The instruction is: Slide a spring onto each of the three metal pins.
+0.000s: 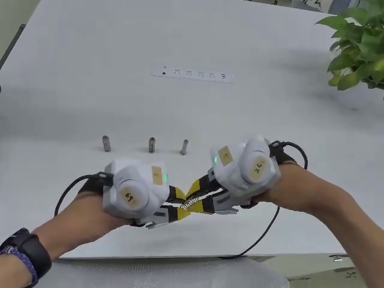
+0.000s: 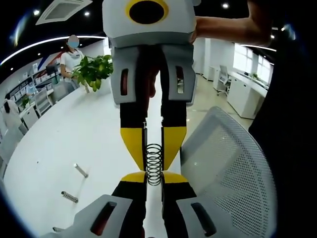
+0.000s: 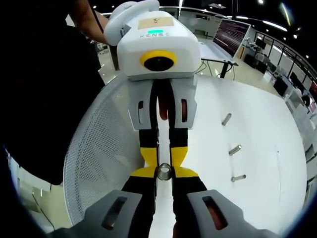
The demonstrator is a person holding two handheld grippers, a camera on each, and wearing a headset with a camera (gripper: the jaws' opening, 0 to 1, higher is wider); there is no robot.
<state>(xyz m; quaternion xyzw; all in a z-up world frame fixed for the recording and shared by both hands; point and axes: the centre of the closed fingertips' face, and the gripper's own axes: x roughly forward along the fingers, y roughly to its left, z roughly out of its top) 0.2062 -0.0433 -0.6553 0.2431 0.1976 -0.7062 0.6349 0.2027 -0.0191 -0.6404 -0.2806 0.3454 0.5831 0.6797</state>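
Note:
Three short metal pins stand in a row on the white table (image 1: 72, 78). The left pin (image 1: 106, 143) and the middle pin (image 1: 152, 144) look ribbed, as if each carries a spring. The right pin (image 1: 183, 147) looks bare. Near the table's front edge my two grippers meet tip to tip. A small spring (image 1: 189, 204) (image 2: 154, 164) (image 3: 164, 172) lies between them. The left gripper (image 1: 177, 209) (image 2: 154, 179) pinches one end. The right gripper (image 1: 200, 200) (image 3: 164, 173) pinches the other end. The jaws of both stand nearly closed against the coil.
A white power strip (image 1: 192, 74) lies farther back on the table. A green plant (image 1: 359, 42) stands at the back right. A mesh chair back (image 1: 180, 273) sits just below the front edge. Cables trail from both grippers. A person (image 2: 71, 57) stands far off.

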